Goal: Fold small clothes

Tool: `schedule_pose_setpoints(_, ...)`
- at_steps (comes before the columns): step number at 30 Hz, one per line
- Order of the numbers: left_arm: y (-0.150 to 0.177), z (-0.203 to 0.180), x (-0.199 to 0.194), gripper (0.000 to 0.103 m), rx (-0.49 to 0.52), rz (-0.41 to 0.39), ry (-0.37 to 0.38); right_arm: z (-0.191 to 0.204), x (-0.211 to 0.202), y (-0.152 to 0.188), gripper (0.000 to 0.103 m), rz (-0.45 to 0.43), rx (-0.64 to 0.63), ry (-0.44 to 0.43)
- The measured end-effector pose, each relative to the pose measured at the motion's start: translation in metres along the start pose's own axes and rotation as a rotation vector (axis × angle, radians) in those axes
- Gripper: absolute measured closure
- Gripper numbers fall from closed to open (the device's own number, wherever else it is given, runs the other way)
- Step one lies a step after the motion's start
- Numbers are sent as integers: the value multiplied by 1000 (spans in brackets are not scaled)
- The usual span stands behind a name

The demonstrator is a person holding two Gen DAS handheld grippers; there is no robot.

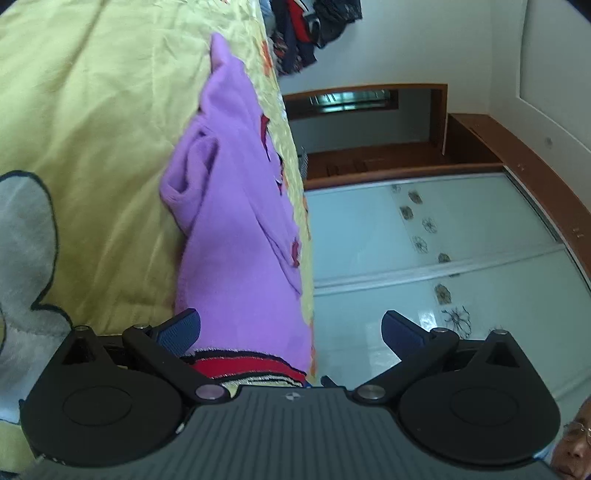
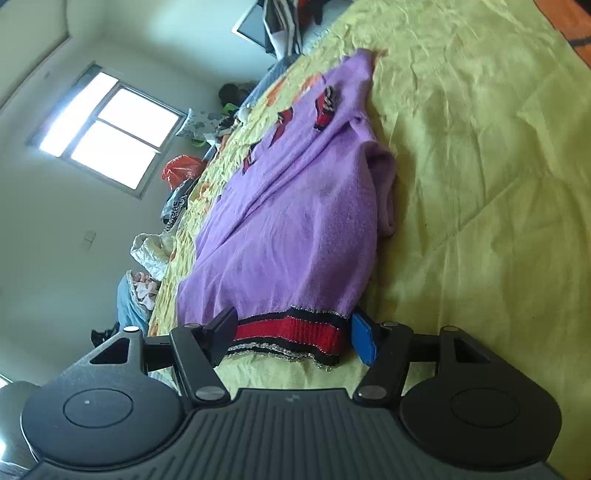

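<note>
A small purple sweater [image 1: 236, 206] with a red, black and silver striped hem [image 1: 243, 367] lies on a yellow-green bedspread [image 1: 92, 110]. My left gripper [image 1: 291, 332] is open, its jaws wide apart, with the hem corner between them. In the right wrist view the sweater [image 2: 295, 206] stretches away from me, a sleeve bunched on its right side. My right gripper [image 2: 295, 332] is open and its fingers [image 2: 364, 338] straddle the striped hem [image 2: 291, 334], close against both ends of it.
A grey plush patch [image 1: 22, 236] lies on the bedspread at left. A pile of dark clothes [image 1: 310, 29] sits at the far end of the bed. A glass-door wardrobe [image 1: 424, 258] stands beside the bed. Bags and clutter [image 2: 181, 173] line the bed's other edge below a window [image 2: 107, 133].
</note>
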State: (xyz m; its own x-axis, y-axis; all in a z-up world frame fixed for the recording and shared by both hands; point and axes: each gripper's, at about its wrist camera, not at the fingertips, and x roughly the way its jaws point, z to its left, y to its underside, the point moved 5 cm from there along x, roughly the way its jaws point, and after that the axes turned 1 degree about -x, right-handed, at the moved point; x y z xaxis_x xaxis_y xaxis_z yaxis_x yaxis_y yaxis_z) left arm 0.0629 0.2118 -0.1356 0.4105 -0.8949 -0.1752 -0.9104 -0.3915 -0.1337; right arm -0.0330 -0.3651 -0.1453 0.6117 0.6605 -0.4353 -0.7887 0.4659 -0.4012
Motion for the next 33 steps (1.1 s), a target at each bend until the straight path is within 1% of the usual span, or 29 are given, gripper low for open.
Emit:
schedule_pose_setpoints(1, 2, -1, 0, 0, 0, -16, -11, 0, -1, 0, 39, -15, 5, 0)
schedule_pose_setpoints(3, 6, -2, -3, 0, -14, -65, -24, 0, 0, -1, 39, -38, -10, 39)
schedule_pose_setpoints(4, 8, -2, -3, 1, -18, -51, -45, 1, 1, -1, 38, -37, -16, 47)
schedule_pose_setpoints(5, 10, -4, -4, 1, -24, -32, -79, 1, 1, 0, 38, -39, -19, 54)
schedule_pose_setpoints(6, 12, -6, -8, 1, -18, -30, -127, 2, 1, 1, 38, -41, -22, 61)
schedule_pose_setpoints(7, 16, -7, -12, 1, 5, -30, -180, 4, 2, 1, 38, -40, -40, 74)
schedule_pose_setpoints(8, 19, -9, -13, 2, 35, -14, -263, 6, 2, 2, 38, -37, -64, 90)
schedule_pose_setpoints(9, 22, -10, -13, 3, 49, -8, -311, 7, 3, 3, 38, -36, -77, 102)
schedule_pose_setpoints(10, 24, -10, -12, 3, 50, -10, -316, 8, 3, 3, 37, -39, -83, 108)
schedule_pose_setpoints(12, 23, -14, -6, 3, 57, 3, -338, 13, 6, 3, 31, -26, -112, 115)
schedule_pose_setpoints(13, 22, -16, -1, 5, 57, 6, -357, 14, 8, 3, 23, -22, -105, 106)
schedule_pose_setpoints(14, 21, -17, 5, 8, 46, 9, -371, 15, 9, 2, 19, -21, -97, 100)
schedule_pose_setpoints(15, 21, -17, 11, 11, 39, 22, -381, 17, 10, 2, 19, -18, -103, 110)
schedule_pose_setpoints(16, 20, -19, 18, 25, 47, 34, -406, 19, 11, 3, 18, -9, -122, 124)
schedule_pose_setpoints(17, 19, -18, 25, 67, 46, 63, -441, 20, 12, 3, 18, 1, -140, 133)
schedule_pose_setpoints(18, 21, -14, 32, 95, 23, 99, -474, 21, 11, 4, 18, 6, -148, 133)
schedule_pose_setpoints(19, 26, -9, 36, 98, 3, 118, -499, 20, 10, 4, 18, 10, -150, 128)
schedule_pose_setpoints(20, 31, -5, 38, 96, 1, 128, -511, 19, 9, 4, 18, 12, -146, 121)
schedule_pose_setpoints(22, 35, 2, 34, 96, -39, 108, -481, 15, 4, 5, 18, 3, -129, 102)
schedule_pose_setpoints(25, 34, 7, 21, 96, -46, 56, -474, 14, 3, 5, 18, 8, -151, 93)
schedule_pose_setpoints(26, 35, 10, 16, 97, -68, 40, -461, 14, 2, 5, 18, 12, -153, 86)
schedule_pose_setpoints(27, 35, 12, 13, 99, -96, 33, -425, 12, 2, 4, 18, 11, -140, 76)
schedule_pose_setpoints(28, 35, 13, 10, 98, -96, 24, -408, 9, 1, 2, 18, 9, -107, 65)
schedule_pose_setpoints(29, 34, 15, 9, 99, -91, 23, -422, 6, 0, 1, 18, 8, -75, 51)
schedule_pose_setpoints(30, 33, 16, 9, 99, -101, 29, -395, 4, -1, 0, 18, 3, -60, 40)
schedule_pose_setpoints(31, 32, 16, 10, 99, -100, 23, -386, 2, -2, 0, 18, -5, -52, 33)
schedule_pose_setpoints(32, 30, 15, 12, 99, -87, 26, -402, 2, -3, 2, 18, -12, -54, 30)
schedule_pose_setpoints(33, 30, 15, 16, 100, -78, 40, -397, 4, -3, 3, 19, -19, -62, 37)
